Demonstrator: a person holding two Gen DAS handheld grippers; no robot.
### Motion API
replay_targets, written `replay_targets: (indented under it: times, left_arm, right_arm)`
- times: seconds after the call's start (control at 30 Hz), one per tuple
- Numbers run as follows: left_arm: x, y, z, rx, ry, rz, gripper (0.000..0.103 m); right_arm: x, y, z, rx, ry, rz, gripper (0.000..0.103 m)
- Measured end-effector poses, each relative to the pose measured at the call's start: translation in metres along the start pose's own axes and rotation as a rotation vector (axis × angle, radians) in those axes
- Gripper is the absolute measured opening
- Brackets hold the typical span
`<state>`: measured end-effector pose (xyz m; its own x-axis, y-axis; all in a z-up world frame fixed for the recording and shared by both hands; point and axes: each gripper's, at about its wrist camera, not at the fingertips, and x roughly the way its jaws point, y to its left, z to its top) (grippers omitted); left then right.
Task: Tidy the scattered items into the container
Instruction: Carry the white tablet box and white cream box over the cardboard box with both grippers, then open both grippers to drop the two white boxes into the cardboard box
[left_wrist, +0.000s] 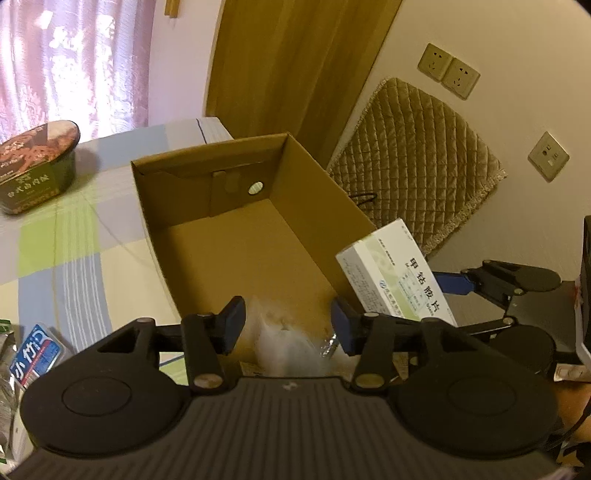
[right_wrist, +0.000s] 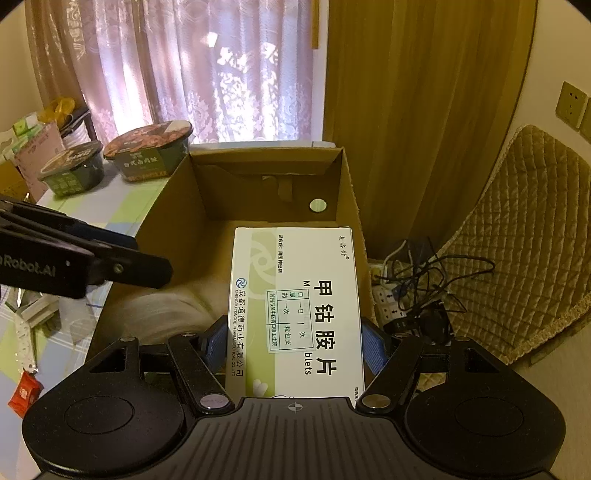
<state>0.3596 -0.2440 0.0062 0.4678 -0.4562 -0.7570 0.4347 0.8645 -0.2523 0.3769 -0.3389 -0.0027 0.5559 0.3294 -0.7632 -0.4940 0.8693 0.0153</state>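
Right wrist view: right claw (right_wrist: 293, 343) clenched on medicine box (right_wrist: 295, 314) above cardboard box (right_wrist: 351, 206).

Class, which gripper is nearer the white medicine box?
Right. The right gripper clamps the medicine box between its fingers; the left gripper hangs open beside it, over the cardboard box.

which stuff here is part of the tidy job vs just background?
Job: cardboard box; medicine box gripped by right gripper; left gripper open over box; noodle bowls; small packets.
Background: curtains; quilted cushion; power strip, cables; wall sockets.
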Motion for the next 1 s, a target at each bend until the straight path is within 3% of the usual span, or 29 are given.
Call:
replay_targets:
  times: [1.0]
  left_arm:
    - [-0.025, 0.023, -0.010, -0.006, -0.018, 0.063, 0.045]
  right_arm:
    - [0.014, 0.022, 0.011, -0.015, -0.024, 0.026, 0.073]
